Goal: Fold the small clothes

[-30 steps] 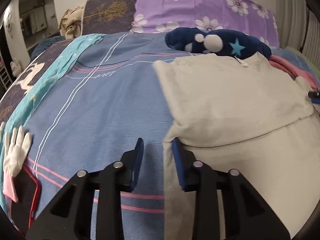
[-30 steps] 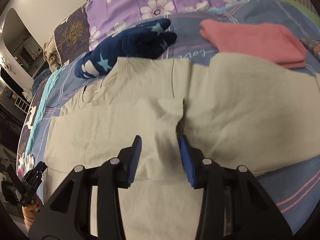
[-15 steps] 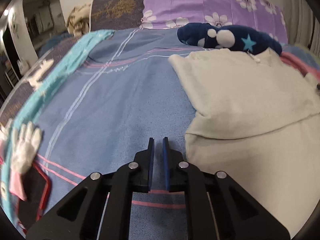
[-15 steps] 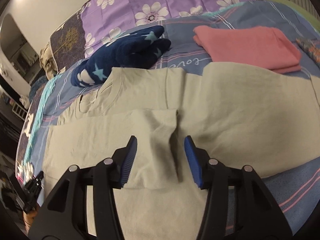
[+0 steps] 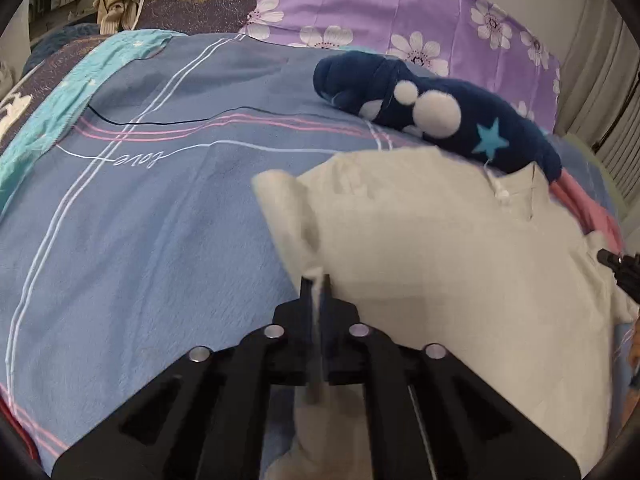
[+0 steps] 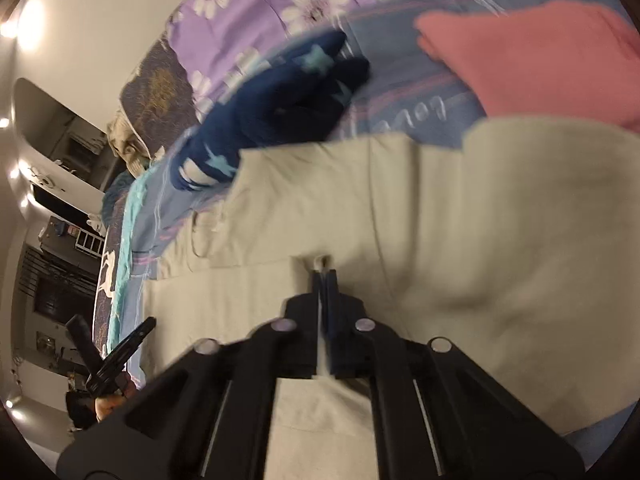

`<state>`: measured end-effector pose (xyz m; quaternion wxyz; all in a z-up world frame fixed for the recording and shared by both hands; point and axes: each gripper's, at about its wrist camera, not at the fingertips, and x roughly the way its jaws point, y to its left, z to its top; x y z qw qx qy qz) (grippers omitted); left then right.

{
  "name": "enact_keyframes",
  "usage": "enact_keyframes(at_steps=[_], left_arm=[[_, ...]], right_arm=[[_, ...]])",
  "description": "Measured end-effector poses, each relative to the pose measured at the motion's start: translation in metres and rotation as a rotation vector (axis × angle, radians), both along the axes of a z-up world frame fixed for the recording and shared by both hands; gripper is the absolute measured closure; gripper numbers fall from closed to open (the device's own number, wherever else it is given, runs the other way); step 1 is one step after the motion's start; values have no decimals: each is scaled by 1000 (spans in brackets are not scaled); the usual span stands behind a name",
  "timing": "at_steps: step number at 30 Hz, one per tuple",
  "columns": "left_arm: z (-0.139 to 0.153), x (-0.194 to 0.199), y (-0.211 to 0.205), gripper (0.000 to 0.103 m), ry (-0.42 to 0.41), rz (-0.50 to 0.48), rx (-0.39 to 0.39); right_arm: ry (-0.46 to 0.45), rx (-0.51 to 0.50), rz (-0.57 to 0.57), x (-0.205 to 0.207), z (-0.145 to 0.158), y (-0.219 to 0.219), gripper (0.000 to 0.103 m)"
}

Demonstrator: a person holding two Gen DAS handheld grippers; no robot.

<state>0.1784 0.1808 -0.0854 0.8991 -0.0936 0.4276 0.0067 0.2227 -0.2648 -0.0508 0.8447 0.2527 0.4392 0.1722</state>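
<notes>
On my left wrist view I look across a bed (image 5: pixel 120 216) under a soft blue sheet with thin white and pink lines, a teal band along its far left side. A purple pillow with white flowers (image 5: pixel 400 12) leans at the head, and a plush navy sock-like piece with white dots and a pale star (image 5: pixel 432 116) lies below it. The cream cotton shirt (image 5: pixel 460 264) is spread flat on the right half of the bed. My left gripper (image 5: pixel 316 280) has just closed; its fingers pinch the shirt's lifted left edge.

On my right wrist view, blurred, the same shirt fills the foreground. My right gripper (image 6: pixel 325 276) has just closed too, pinching what looks like a small ridge of shirt fabric. A folded pink cloth (image 6: pixel 532 56) lies beyond, and pale walls with warm lamps show at left.
</notes>
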Motion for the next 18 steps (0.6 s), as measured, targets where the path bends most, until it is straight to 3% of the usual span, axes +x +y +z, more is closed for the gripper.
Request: enact_keyframes(at_steps=[2, 5, 8, 12, 15, 18], left_arm=[[7, -5, -1, 101, -52, 15, 46], [-1, -6, 2, 101, -39, 29, 122], [-7, -6, 8, 100, -28, 47, 116], [-4, -8, 22, 95, -19, 104, 108], [5, -20, 26, 95, -55, 127, 127], [20, -33, 14, 95, -114, 87, 74]], right_arm=[[-77, -75, 17, -8, 11, 6, 100], [-12, -252, -46, 1, -4, 6, 92], [56, -185, -97, 3, -24, -10, 92], [36, -165, -102, -12, -24, -17, 91], [-42, -171, -26, -33, -6, -9, 87], [-74, -152, 91, -45, -1, 8, 74]])
